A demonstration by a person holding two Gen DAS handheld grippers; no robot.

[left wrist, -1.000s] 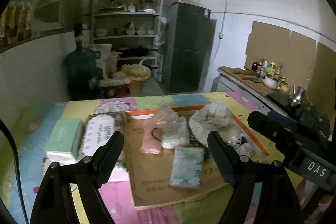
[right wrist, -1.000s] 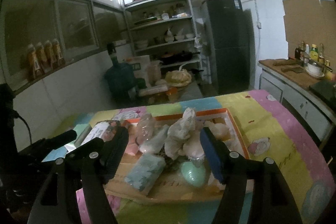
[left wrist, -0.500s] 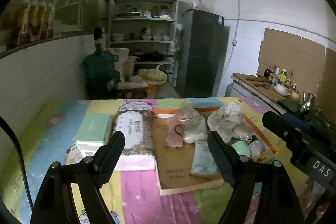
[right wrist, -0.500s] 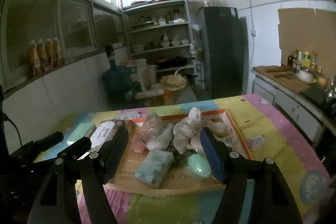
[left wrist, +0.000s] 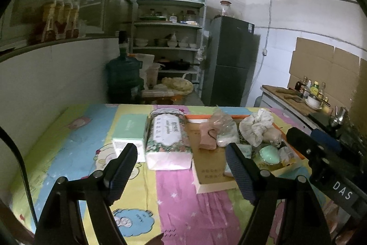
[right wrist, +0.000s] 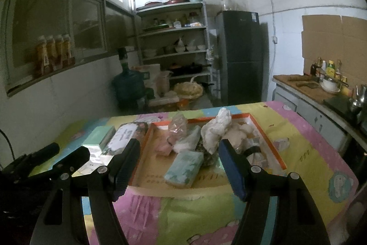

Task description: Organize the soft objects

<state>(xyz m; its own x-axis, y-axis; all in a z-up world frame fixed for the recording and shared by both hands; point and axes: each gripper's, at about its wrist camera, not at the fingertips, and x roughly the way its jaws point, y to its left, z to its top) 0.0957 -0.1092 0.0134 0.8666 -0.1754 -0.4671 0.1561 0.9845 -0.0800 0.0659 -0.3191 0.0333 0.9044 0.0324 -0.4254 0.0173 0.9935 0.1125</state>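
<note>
A shallow cardboard tray [left wrist: 209, 172] [right wrist: 270, 144] with an orange rim sits on the table and holds several soft things: a teal packet [right wrist: 184, 168], a pink item in clear plastic [left wrist: 207, 138], a white crumpled bag [left wrist: 257, 126] [right wrist: 216, 128] and a mint-green round object [left wrist: 269, 154]. Left of the tray lie a floral tissue pack [left wrist: 167, 140] [right wrist: 125, 136] and a mint-green box [left wrist: 128, 130] [right wrist: 99, 138]. My left gripper [left wrist: 181, 171] is open and empty, held back from the tissue pack. My right gripper [right wrist: 179, 164] is open and empty in front of the tray.
The table carries a colourful patchwork cloth [left wrist: 75, 144]. Behind it stand a water jug [left wrist: 123, 78], shelves with dishes [left wrist: 168, 47] and a dark fridge [left wrist: 230, 61]. A counter with bottles [left wrist: 298, 95] runs along the right wall.
Both grippers have pulled back and risen from the table, so the tray and packs look farther away. The left view has swung left. Nothing was grasped; both stay open.
</note>
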